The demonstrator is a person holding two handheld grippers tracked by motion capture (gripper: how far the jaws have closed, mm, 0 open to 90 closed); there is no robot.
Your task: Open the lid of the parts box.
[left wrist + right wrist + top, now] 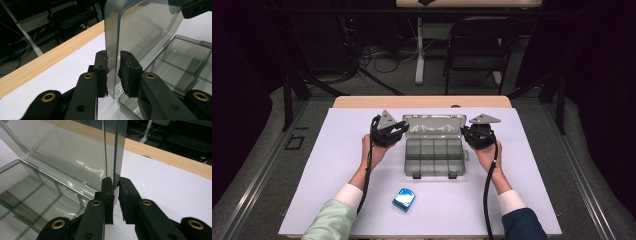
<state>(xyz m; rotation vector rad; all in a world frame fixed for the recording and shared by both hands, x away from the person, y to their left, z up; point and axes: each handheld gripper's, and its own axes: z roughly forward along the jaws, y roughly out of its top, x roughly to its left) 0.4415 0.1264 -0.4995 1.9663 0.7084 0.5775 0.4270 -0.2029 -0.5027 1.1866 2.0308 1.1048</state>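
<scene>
Both grippers are working the lid [435, 125] of a clear box [435, 159]. Left gripper [398, 131] is sitting at the lid's left edge; in the left gripper view its jaws are straddling that edge, one pad [101, 72] touching the outer face, the other pad [128, 72] standing just off the inner face, so the grip is looking loose, not clamped. Right gripper [468, 134] is sitting at the lid's right edge; in the right gripper view its pads [108, 192] are pressing together on that thin edge, clamped. Lid is standing upright between the two grippers, hinged at the far side of the box. Box base is lying open just below and between the grippers, its compartments showing bare. White mat [337, 165] is lying under everything. Blue packet [404, 199] is lying well nearer the person than both grippers, apart from the box. Wooden table edge [422, 101] is running beyond the lid.
</scene>
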